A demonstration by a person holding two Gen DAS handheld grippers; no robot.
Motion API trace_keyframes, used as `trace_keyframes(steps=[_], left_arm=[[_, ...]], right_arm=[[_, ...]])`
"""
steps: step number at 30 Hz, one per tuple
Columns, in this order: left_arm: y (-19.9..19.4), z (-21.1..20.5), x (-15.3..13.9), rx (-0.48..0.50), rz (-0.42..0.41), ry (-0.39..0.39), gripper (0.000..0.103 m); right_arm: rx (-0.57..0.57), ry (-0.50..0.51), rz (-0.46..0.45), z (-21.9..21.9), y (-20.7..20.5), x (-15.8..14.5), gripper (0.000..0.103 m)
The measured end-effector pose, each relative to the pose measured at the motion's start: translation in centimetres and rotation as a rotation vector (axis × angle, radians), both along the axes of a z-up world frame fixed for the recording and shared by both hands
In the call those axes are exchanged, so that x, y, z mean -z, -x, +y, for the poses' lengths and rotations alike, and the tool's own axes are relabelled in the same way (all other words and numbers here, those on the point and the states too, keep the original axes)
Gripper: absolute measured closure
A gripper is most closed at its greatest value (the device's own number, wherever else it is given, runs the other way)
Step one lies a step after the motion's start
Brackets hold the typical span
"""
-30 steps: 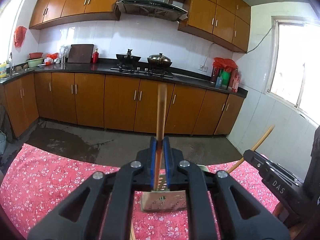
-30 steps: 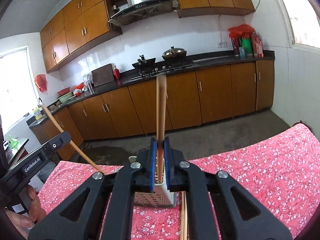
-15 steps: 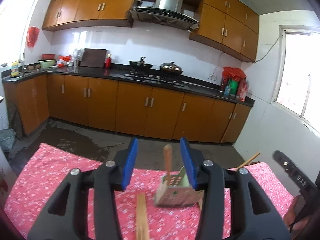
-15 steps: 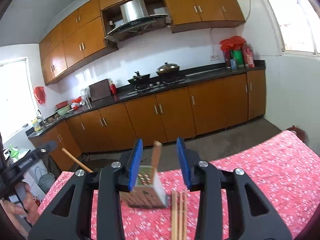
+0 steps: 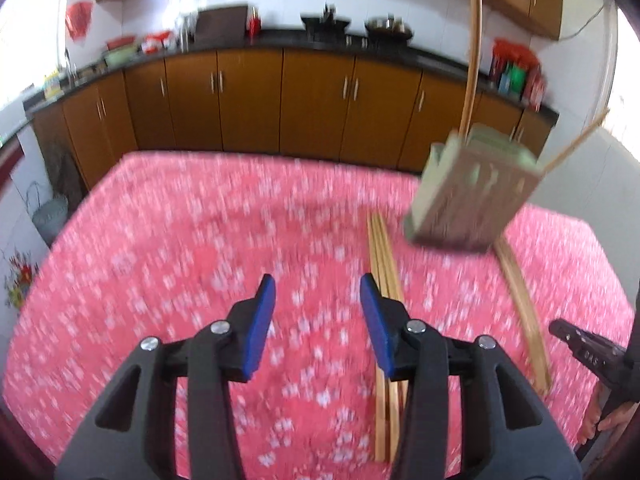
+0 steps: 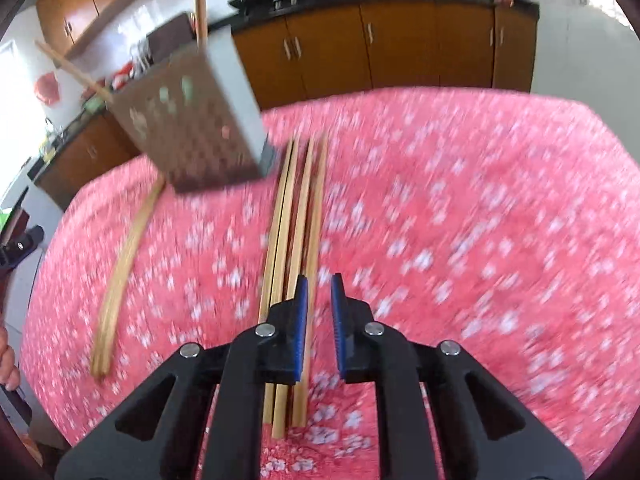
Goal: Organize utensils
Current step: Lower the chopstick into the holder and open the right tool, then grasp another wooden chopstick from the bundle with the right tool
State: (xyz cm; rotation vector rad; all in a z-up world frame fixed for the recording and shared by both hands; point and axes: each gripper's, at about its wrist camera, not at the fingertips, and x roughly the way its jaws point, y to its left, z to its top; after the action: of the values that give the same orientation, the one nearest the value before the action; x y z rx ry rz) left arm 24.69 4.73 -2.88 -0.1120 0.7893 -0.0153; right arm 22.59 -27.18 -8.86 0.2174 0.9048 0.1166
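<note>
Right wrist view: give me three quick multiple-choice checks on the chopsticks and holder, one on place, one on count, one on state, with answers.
1. Where is the metal holder relative to the right gripper?
A. Ahead and to the left
B. Ahead and to the right
C. Between its fingers

2. How many chopsticks stand in the holder?
A. None
B. Two
C. Five

3. What state is the right gripper in?
A. Shut on a chopstick
B. Open and holding nothing
C. Shut on the holder

Answers: 1 A, the holder stands up-left of the fingertips, beside the chopstick bundle on the pink floral cloth. 2 B, one upright chopstick and one leaning chopstick stick out of it. 3 B, cloth shows through the narrow gap between the blue pads.
</note>
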Motion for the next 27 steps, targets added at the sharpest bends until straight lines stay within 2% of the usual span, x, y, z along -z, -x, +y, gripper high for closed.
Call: trace_keyframes(steps=[4, 6, 9, 12, 17, 19, 27], left_arm=[[0.3, -0.3, 2.2, 0.032, 0.053, 0.015, 0.062], [0.4, -0.5, 3.0, 0.044, 0.066, 0.024, 0.062], [0.5, -1.1, 3.9, 0.067, 0.083, 0.042, 0.066], [0.3, -2.0, 4.3, 0.105, 0.099, 0.063, 0.073], [0.3, -3.7, 5.2, 0.145, 0.134, 0.046, 0.086], [0.2, -4.0, 5.5, 0.151, 0.143, 0.050, 0.087], [0.0, -5.3, 6.6, 0.165, 0.156, -0.023, 0.090]], right_arm=[[-0.007, 0.033, 0.010, 0.9, -0.3, 0.8, 0.091], [-0.005, 0.063, 0.004, 1.0, -0.3, 0.8, 0.095], [0.061, 0.095, -0.002, -0.1, -0.2, 1.0, 0.095], [0.100, 0.067, 0.001, -1.1, -0.4, 1.2, 0.095], [0.087, 0.112, -0.009, -0.5, -0.5, 1.2, 0.095], [0.087, 0.111, -0.010, -0.5, -0.5, 1.2, 0.095], [0.078, 0.115, -0.010, -0.4, -0.4, 1.3, 0.095]])
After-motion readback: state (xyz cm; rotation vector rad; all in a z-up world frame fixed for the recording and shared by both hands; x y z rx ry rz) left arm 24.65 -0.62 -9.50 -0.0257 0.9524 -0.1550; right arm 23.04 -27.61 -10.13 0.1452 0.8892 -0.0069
